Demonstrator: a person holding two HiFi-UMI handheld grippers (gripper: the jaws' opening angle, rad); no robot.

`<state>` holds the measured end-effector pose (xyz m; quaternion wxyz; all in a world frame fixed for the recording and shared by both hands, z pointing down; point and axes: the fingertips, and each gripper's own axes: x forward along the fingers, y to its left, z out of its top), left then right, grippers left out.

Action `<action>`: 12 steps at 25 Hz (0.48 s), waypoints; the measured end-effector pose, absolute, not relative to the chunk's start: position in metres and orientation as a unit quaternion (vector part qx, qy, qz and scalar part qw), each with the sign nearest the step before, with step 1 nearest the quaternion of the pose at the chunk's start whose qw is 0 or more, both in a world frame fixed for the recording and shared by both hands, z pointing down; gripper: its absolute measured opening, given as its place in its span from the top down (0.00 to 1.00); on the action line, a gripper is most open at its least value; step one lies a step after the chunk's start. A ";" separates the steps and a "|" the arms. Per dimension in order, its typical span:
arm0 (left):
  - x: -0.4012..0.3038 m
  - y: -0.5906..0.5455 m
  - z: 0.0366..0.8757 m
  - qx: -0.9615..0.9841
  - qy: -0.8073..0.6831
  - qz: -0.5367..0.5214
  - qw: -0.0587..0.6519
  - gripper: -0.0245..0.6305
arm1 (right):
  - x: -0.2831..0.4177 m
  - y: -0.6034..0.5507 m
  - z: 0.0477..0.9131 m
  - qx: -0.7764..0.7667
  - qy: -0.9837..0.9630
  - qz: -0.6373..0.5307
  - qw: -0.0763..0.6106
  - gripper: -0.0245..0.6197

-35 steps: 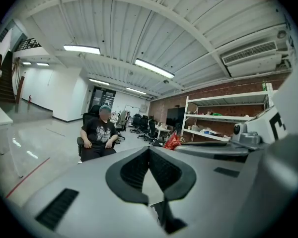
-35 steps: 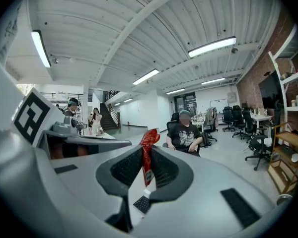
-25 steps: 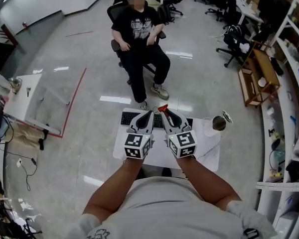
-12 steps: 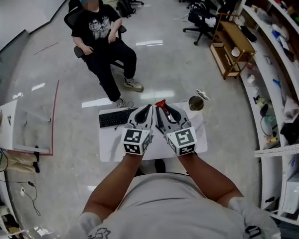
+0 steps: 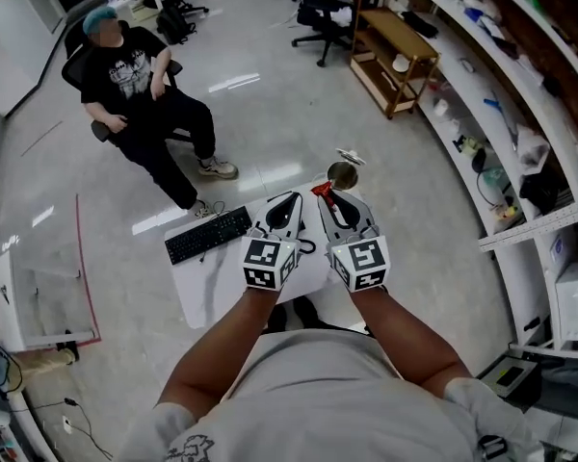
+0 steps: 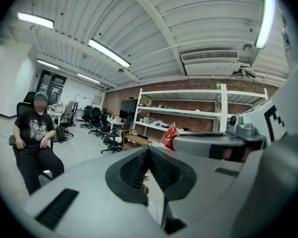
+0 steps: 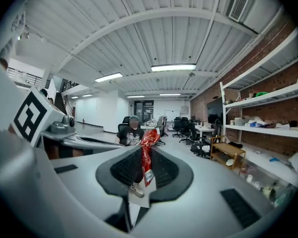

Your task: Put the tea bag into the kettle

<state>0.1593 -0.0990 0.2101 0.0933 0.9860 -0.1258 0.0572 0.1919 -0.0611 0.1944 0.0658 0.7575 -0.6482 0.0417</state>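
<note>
My right gripper [image 5: 326, 196] is shut on a red tea bag [image 5: 320, 189], whose top sticks out past the tips. In the right gripper view the tea bag [image 7: 146, 155] hangs upright between the dark pads [image 7: 164, 170] of the right gripper [image 7: 145, 151]. A round metal kettle [image 5: 343, 173] stands at the white table's [image 5: 207, 292] far right corner, just beyond those tips, its lid [image 5: 350, 156] behind it. My left gripper [image 5: 289, 201] is level beside the right, shut and holding nothing [image 6: 148, 152]. From the left gripper view the tea bag [image 6: 170, 137] shows at the right.
A black keyboard [image 5: 208, 235] lies on the table's left part. A person [image 5: 140, 80] sits in an office chair beyond the table at the left. Long shelves [image 5: 501, 114] run along the right side, and a low wooden rack [image 5: 395, 51] stands farther back.
Both grippers have swung together to the right, the tea bag still held. The kettle, earlier off to the right of the tips, now lies straight ahead of the right gripper.
</note>
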 end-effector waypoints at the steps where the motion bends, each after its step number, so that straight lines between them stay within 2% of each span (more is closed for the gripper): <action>1: 0.161 -0.096 0.212 0.987 -0.113 0.058 0.094 0.95 | 0.192 -0.057 0.195 0.766 -0.639 0.042 0.065 0.87; 12: 0.173 -0.057 0.197 0.995 0.003 0.066 0.068 0.95 | 0.186 -0.007 0.183 0.837 -0.543 0.050 0.042 0.87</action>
